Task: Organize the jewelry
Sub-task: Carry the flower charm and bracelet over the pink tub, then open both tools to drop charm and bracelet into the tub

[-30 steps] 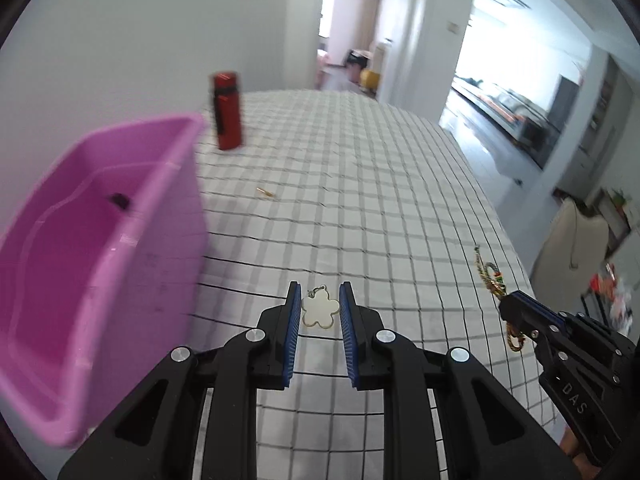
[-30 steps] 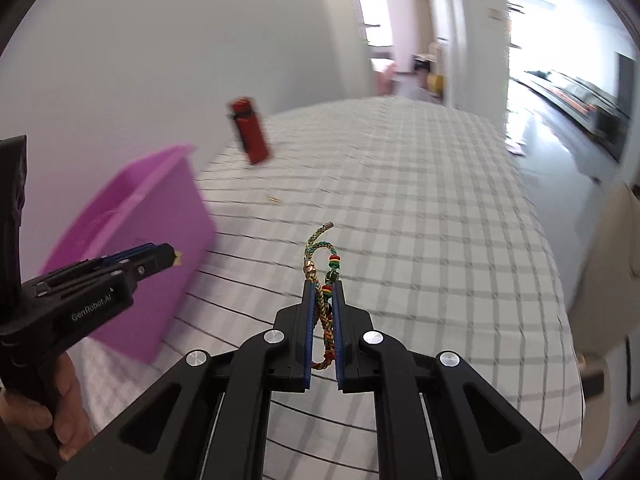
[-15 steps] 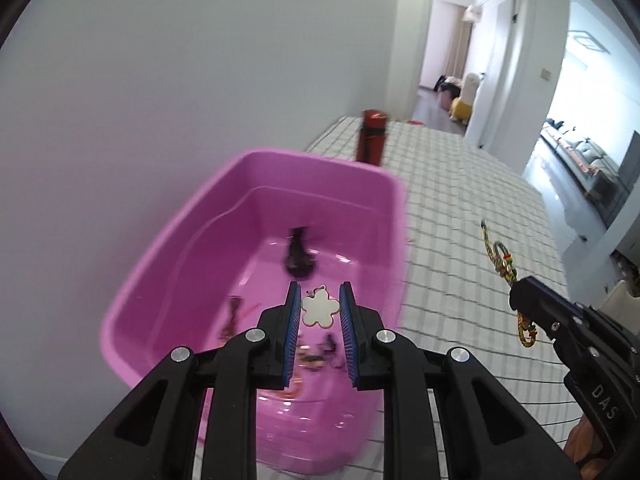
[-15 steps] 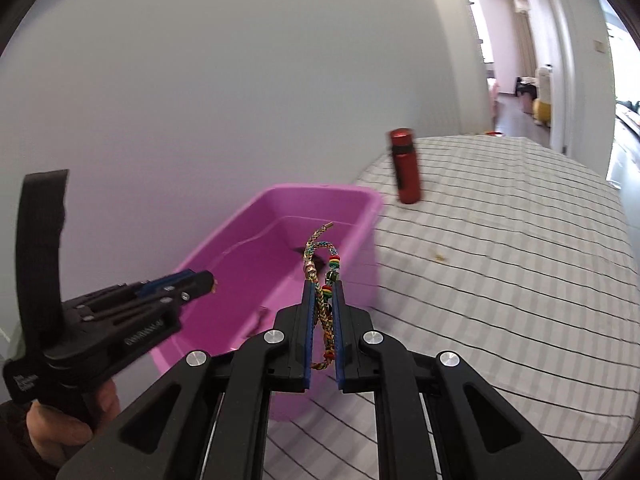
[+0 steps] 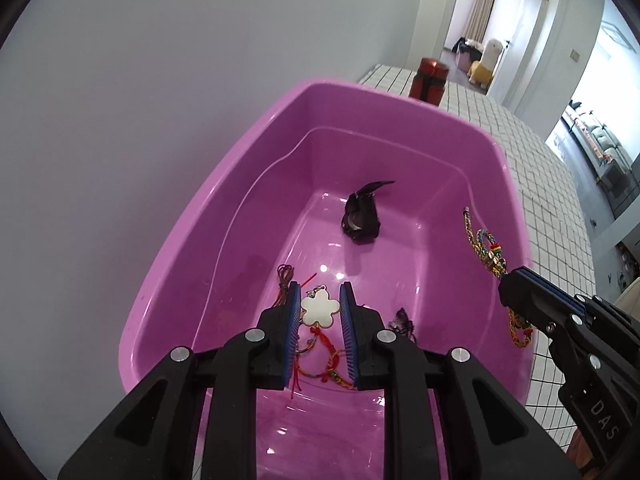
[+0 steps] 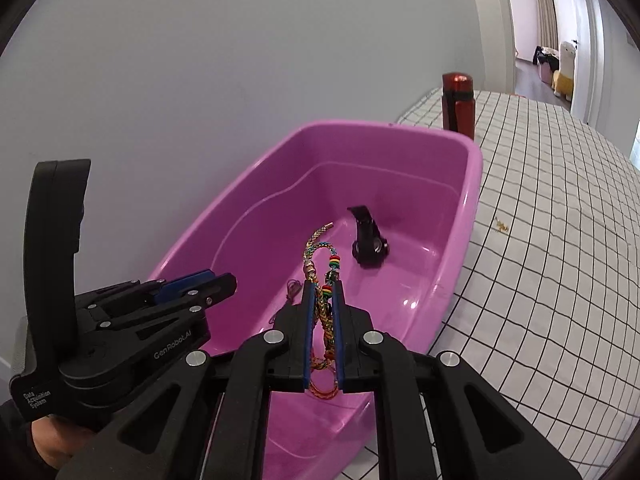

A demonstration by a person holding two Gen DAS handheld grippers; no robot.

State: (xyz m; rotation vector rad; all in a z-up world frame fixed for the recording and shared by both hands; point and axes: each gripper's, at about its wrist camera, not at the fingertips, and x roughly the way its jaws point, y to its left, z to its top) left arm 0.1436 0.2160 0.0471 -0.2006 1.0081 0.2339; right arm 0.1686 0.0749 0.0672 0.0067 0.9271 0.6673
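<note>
Jewelry here comes in two pieces, each carried over the pink tub (image 5: 505, 168), which stands at the wall-side edge of the checked tablecloth (image 6: 560, 272). On the left, the left gripper (image 5: 320, 312) pinches a flat white flower charm (image 5: 318, 312) by its two side edges, above the near end of the tub. The charm looks stiff, light and smooth, so it could slip or twist between the pads; I judge a hold across its widest petals the safest, since its small ring and clasp at the top offer little to grip. Under it, on the tub floor, lie thin red and multicoloured cord bracelets (image 5: 320, 360), a dark brown cord (image 5: 285, 276) to their left and a small dark trinket (image 5: 402, 318) to their right. Further in rests a black watch (image 5: 362, 216). To the right, the right gripper (image 6: 322, 320) is pressed together on a braided bracelet (image 6: 320, 276) with coloured beads, clamped at mid-length, both ends hanging free over the tub's near right rim. It is soft and limp, so it will likely swing and drape, and may snag on a pad when let go. Nothing blocks the drop into the tub. Beyond the tub's far corner stands a red bottle (image 6: 458, 106), and a small gold piece (image 6: 500, 226) lies on the cloth off the tub's right side.
</note>
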